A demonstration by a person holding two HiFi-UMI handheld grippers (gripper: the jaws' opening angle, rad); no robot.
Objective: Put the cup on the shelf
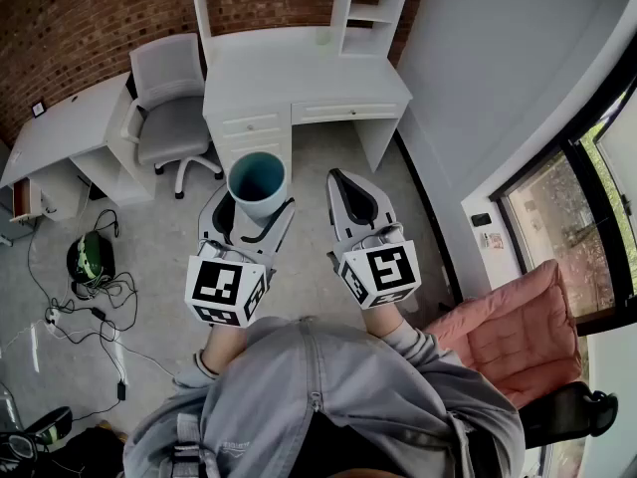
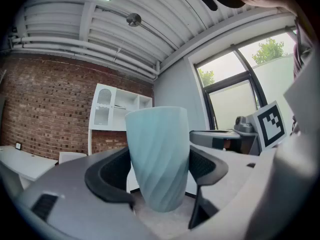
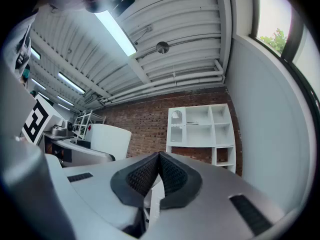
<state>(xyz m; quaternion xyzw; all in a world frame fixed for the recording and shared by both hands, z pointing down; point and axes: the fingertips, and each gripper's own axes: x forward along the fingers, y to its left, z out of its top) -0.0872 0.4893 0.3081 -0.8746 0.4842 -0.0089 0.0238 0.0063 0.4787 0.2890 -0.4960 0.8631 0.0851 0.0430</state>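
Note:
A pale teal ribbed cup (image 1: 258, 182) stands upright between the jaws of my left gripper (image 1: 251, 213), which is shut on it; in the left gripper view the cup (image 2: 159, 156) fills the gap, with both black pads against its sides. My right gripper (image 1: 350, 189) is held beside it to the right, shut with nothing in it; its pads (image 3: 169, 175) meet in the right gripper view. The white shelf unit (image 1: 366, 8) rises over the white desk (image 1: 299, 78) ahead, and the same shelf unit (image 3: 201, 133) stands against the brick wall in the right gripper view.
A grey office chair (image 1: 169, 108) stands left of the desk, next to a second white desk (image 1: 60, 132). Cables and a green bag (image 1: 90, 257) lie on the floor at left. A pink armchair (image 1: 518, 332) sits at right, below a window (image 1: 567, 207).

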